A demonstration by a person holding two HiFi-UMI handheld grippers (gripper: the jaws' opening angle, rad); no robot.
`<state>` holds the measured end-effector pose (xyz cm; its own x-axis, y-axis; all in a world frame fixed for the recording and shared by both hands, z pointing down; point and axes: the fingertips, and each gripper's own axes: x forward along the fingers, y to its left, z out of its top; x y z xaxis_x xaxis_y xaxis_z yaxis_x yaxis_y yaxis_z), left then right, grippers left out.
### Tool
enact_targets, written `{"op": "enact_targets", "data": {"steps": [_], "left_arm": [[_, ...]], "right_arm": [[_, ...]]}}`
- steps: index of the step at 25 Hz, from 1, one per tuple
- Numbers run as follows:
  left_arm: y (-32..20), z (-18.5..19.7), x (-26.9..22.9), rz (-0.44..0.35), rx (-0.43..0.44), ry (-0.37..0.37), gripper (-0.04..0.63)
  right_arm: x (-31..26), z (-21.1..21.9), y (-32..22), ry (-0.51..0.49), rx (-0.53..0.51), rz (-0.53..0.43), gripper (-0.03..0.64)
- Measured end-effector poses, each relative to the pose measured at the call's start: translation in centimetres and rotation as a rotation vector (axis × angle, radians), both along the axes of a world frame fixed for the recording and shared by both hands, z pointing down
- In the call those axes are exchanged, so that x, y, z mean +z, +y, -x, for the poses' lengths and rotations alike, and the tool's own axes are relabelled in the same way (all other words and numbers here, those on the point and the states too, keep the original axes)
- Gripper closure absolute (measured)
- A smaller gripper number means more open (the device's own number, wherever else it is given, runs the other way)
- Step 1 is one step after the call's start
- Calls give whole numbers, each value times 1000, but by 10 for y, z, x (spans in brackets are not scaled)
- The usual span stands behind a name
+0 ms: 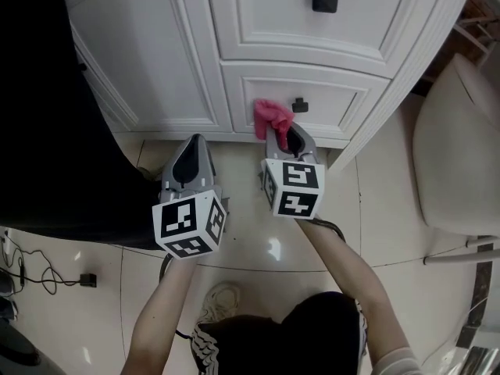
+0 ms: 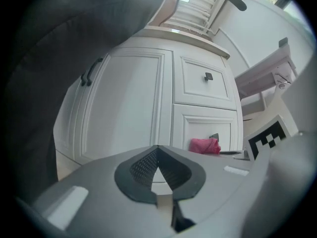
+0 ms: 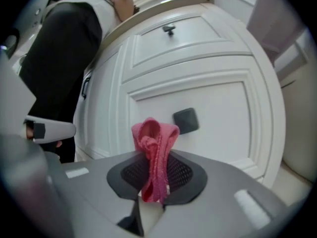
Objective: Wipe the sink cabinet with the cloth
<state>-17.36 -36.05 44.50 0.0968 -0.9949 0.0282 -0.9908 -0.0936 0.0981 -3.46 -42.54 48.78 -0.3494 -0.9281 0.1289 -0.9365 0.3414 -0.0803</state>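
Two grippers are seen before the white sink cabinet (image 1: pixel 180 61). A pink cloth (image 1: pixel 272 116) is clamped between the jaws of the right gripper (image 1: pixel 281 135) and is held at the lower drawer (image 1: pixel 336 104) front, just beside its dark handle (image 1: pixel 300 105). The left gripper (image 1: pixel 195 141) is closed on nothing, jaw tips together, low near the cabinet door.

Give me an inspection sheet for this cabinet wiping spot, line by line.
Surface: white sink cabinet, doors and drawers closed.
Job's things: pink cloth bunched at the lower drawer, beside its dark knob; contact unclear.
Clutter: nothing seen.
Grippers: right gripper shut on the pink cloth; left gripper shut, empty.
Cables: black cable with plug on the floor, lower left.
Surroundings: glossy tiled floor; pale rounded fixture at right.
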Motion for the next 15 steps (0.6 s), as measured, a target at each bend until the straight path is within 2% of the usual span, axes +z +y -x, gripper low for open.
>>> {"op": "enact_targets", "data": {"steps": [3,11,15], "left_arm": [[1,-7,-3,1,7,-3,584],[4,-40,-7,6,61,-42,584],[-2,-55,-1,22,75,-53,584]], "right_arm": [[-3,-36,3,-13,61,-12,552],[-9,-67,28,49,32,-83,552],[2,-121,8,-28,166,-41,554]]}}
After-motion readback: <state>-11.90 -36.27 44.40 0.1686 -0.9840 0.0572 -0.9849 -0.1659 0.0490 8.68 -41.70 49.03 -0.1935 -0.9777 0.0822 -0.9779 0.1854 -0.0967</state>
